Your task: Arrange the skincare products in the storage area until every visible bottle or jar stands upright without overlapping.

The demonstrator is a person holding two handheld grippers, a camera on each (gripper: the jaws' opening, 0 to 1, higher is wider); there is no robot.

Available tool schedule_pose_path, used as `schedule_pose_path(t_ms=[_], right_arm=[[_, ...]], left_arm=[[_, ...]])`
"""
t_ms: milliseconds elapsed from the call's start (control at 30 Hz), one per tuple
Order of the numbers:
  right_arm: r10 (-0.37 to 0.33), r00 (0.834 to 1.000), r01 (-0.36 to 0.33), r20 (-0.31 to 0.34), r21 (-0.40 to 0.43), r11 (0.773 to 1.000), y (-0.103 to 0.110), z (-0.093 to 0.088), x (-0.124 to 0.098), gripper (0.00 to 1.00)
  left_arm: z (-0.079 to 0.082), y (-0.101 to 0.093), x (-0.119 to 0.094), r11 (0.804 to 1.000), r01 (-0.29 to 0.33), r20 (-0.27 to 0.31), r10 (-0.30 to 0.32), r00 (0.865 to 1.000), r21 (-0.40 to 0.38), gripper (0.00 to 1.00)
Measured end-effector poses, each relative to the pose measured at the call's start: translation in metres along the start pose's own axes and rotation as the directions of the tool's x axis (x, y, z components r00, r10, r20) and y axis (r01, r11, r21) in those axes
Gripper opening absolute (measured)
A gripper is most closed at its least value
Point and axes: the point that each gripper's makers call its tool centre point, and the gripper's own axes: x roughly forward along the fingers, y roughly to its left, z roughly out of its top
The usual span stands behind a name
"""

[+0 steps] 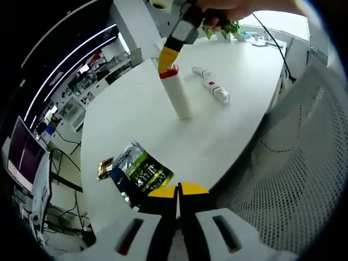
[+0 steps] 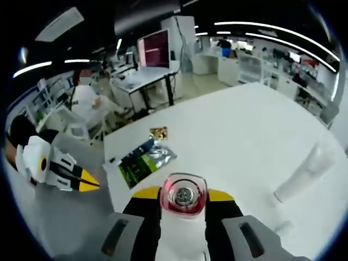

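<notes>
In the right gripper view the right gripper point(image 2: 184, 197) has its yellow-tipped fingers point(image 2: 145, 193) pinching the red cap of a white bottle point(image 2: 184, 194), one finger on each side of the cap, with the bottle's body running down between them; in the left gripper view the same bottle point(image 1: 176, 93) stands upright on the white counter point(image 1: 228, 130), and the right gripper point(image 1: 167, 58) comes down on its red top from above, held by a hand point(image 1: 228, 10). The left gripper point(image 1: 178, 190) has its own yellow-tipped fingers point(image 1: 193, 188) pressed together with nothing between them, and it hovers by the near edge of the counter; in the right gripper view it appears at the left point(image 2: 89, 182), off the edge of the counter point(image 2: 261, 130), its tips likewise closed. Just ahead of those closed tips a flat green and black sachet point(image 1: 136, 169) lies on the counter, with a small gold packet point(image 1: 104, 167) touching its far corner; the right gripper view shows the sachet point(image 2: 145, 159) and the gold packet point(image 2: 159, 132) beyond the held cap. A second white tube point(image 1: 212, 86) with a red band lies on its side near the upright bottle, apart from it, and shows blurred at the right point(image 2: 303, 175) of the right gripper view. A grey mesh chair back point(image 1: 304, 163) stands beside the counter's edge
</notes>
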Motion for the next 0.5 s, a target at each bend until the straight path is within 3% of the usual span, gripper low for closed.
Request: schedule_pose_path(t_ms=[133, 233, 400, 500], right_arm=[[0.085, 0.993, -0.095, -0.079, -0.131, 0.987, 0.005, -0.003, -0.001, 0.26], [0.159, 0.978, -0.187, -0.137, -0.224, 0.957, 0.007, -0.006, -0.001, 0.26], [0.242, 0.934, -0.329, -0.264, -0.363, 0.872, 0.012, -0.012, -0.004, 0.26], [0.247, 0.903, -0.392, -0.35, -0.443, 0.806, 0.011, -0.014, -0.005, 0.26]], left_arm=[[-0.001, -0.001, 0.0, 1.0, 0.002, -0.006, -0.002, 1.0, 0.003, 0.0], [0.0, -0.001, 0.0, 1.0, 0.0, 0.0, 0.0, 1.0, 0.005, 0.0], [-0.001, -0.001, 0.0, 1.0, -0.001, -0.002, 0.001, 1.0, 0.006, 0.0], [-0.002, -0.001, 0.0, 1.0, 0.002, -0.007, -0.002, 1.0, 0.008, 0.0]])
